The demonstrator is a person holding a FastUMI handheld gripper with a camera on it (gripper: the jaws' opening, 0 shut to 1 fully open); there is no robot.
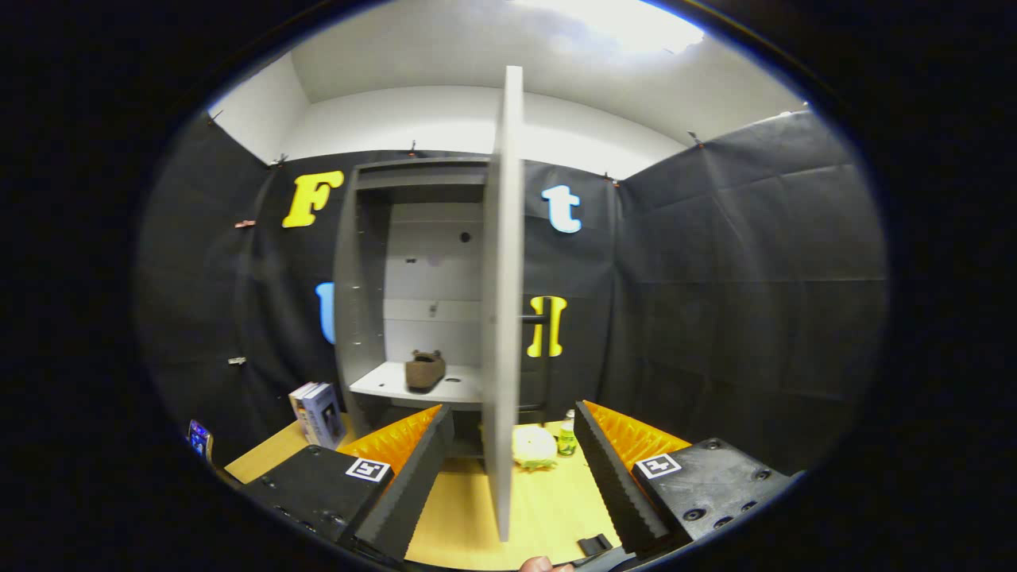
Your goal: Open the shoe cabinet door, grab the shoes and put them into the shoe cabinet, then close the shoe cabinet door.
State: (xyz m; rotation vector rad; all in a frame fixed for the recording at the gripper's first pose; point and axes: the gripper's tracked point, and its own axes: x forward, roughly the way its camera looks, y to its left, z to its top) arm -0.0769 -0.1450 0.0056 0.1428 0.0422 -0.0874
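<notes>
Gripper (508,445) open — door (502,302) between (edge-on)

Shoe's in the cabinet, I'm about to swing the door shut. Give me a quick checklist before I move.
1. Shoe on the shelf, inside the cabinet: ok.
2. Shoe lies behind the shelf's front edge, so it should not catch the door: ok.
3. Door stands wide open, edge-on between the fingers: ok, ready to push.
4. Gripper open, holding nothing: ok.
5. Door's path on the table: the small bottle and the pale round thing sit close beside the door's bottom edge: cannot tell if they clear the swing.
6. Handle on the door's far side: ok, visible.
</notes>
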